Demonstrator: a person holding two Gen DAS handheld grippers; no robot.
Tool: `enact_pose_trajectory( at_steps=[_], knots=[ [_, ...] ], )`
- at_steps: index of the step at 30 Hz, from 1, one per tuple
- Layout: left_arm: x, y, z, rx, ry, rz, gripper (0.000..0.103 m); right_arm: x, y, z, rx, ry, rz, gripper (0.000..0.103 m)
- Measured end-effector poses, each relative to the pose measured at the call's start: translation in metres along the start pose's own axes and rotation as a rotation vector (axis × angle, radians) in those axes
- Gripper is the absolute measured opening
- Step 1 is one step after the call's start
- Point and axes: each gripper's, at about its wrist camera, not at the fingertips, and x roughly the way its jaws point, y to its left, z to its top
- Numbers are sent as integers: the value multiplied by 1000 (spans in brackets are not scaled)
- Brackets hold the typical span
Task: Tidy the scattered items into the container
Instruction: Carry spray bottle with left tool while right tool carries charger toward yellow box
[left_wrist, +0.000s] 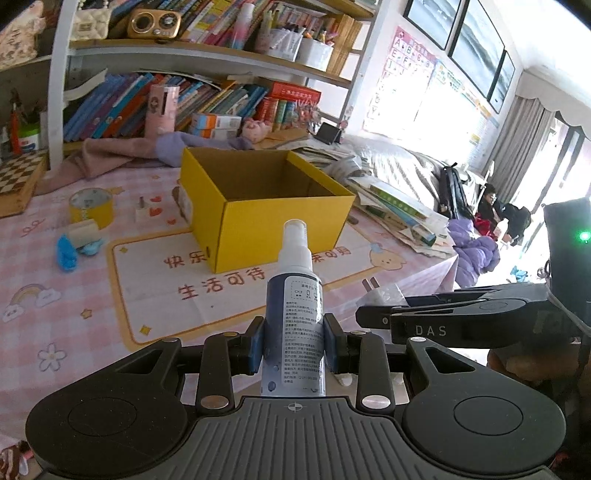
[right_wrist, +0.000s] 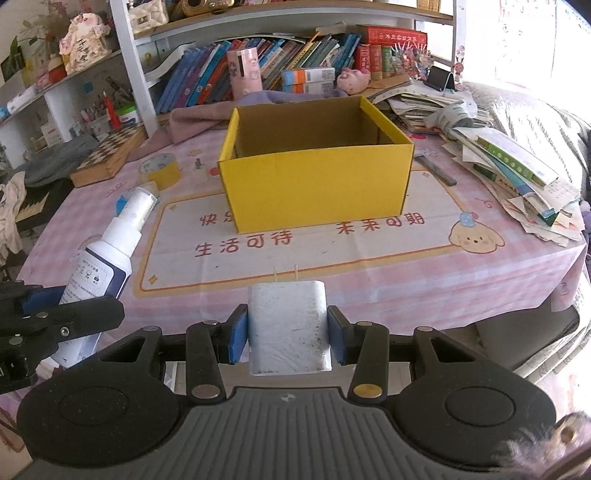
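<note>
My left gripper (left_wrist: 294, 345) is shut on a small spray bottle (left_wrist: 294, 295) with a dark blue body, white label and white cap, held above the near part of the table. My right gripper (right_wrist: 287, 334) is shut on a white plug adapter (right_wrist: 288, 325) with two prongs pointing forward. The open yellow cardboard box (right_wrist: 314, 188) stands ahead of both on the pink tablecloth, and what shows of its inside is bare. In the right wrist view the spray bottle (right_wrist: 110, 247) and left gripper appear at the left. The right gripper (left_wrist: 373, 316) shows at the right of the left wrist view.
Left of the box lie a yellow tape roll (left_wrist: 90, 206), a blue crumpled item (left_wrist: 66, 253) and a small cream piece (left_wrist: 142, 211). A dark flat bar (right_wrist: 436, 170) lies right of the box. A chessboard (right_wrist: 110, 155), paper stacks (right_wrist: 517, 173) and bookshelves ring the table.
</note>
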Motion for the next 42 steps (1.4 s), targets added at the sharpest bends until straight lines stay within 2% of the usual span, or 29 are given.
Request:
enact_pose_trajectory(
  at_steps=[25, 42],
  knots=[
    [58, -14, 37, 59, 35, -44, 31, 34, -42, 33, 40, 3, -14, 42],
    [113, 0, 95, 42, 10, -44, 31, 79, -60, 101, -39, -42, 10, 42]
  ],
)
